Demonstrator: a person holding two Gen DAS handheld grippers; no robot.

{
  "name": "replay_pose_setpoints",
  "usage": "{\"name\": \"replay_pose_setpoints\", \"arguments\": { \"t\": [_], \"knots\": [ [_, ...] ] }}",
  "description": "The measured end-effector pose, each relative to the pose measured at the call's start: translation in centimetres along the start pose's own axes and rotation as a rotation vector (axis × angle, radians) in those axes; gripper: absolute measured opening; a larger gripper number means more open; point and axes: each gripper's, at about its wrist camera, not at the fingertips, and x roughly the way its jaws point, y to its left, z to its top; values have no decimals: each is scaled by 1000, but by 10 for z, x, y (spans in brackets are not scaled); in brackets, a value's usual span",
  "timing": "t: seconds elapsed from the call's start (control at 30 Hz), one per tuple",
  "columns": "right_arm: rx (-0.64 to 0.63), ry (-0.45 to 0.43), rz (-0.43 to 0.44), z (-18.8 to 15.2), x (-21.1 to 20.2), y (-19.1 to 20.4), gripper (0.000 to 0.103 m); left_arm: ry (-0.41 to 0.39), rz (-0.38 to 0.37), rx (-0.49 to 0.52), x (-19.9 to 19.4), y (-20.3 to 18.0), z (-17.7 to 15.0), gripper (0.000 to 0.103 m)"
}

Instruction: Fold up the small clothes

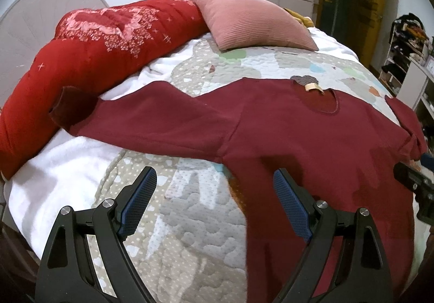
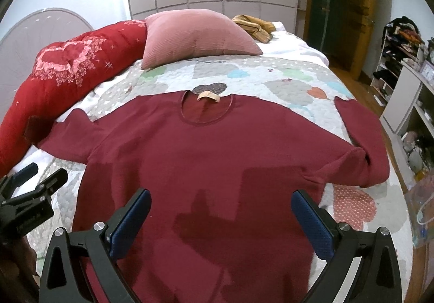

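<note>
A dark red long-sleeved sweater point(image 2: 206, 156) lies flat, front up, on the quilted bed, neck away from me, a tan label point(image 2: 208, 96) at the collar. Its left sleeve point(image 1: 141, 115) stretches out toward the red duvet; its right sleeve point(image 2: 360, 140) is bent back at the bed's right edge. My left gripper point(image 1: 214, 181) is open and empty, over the sweater's left side edge and the quilt. My right gripper point(image 2: 221, 200) is open and empty, above the sweater's lower body. The left gripper also shows in the right wrist view point(image 2: 40, 178), and the right gripper's edge in the left wrist view point(image 1: 415, 183).
A rolled red duvet point(image 1: 89, 53) runs along the bed's left side. A pink pillow point(image 2: 195, 37) and a yellow-brown garment point(image 2: 255, 23) lie at the far end. The patterned quilt point(image 2: 271, 75) covers the bed. Shelves with clutter point(image 2: 407, 64) stand to the right; wardrobe doors behind.
</note>
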Motion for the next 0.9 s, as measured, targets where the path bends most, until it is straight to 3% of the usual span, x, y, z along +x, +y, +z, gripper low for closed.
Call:
{"name": "replay_pose_setpoints", "arguments": {
  "t": [0.63,0.8,0.9],
  "knots": [
    [-66,11,33,6,18,32,103,33,38,-57,21,38,5,88],
    [-77,15,50,6,20,36,103,53,17,-130,27,74,11,88],
    [-82,20,57,5,23,37,103,44,73,-201,30,113,15,88]
  ]
}}
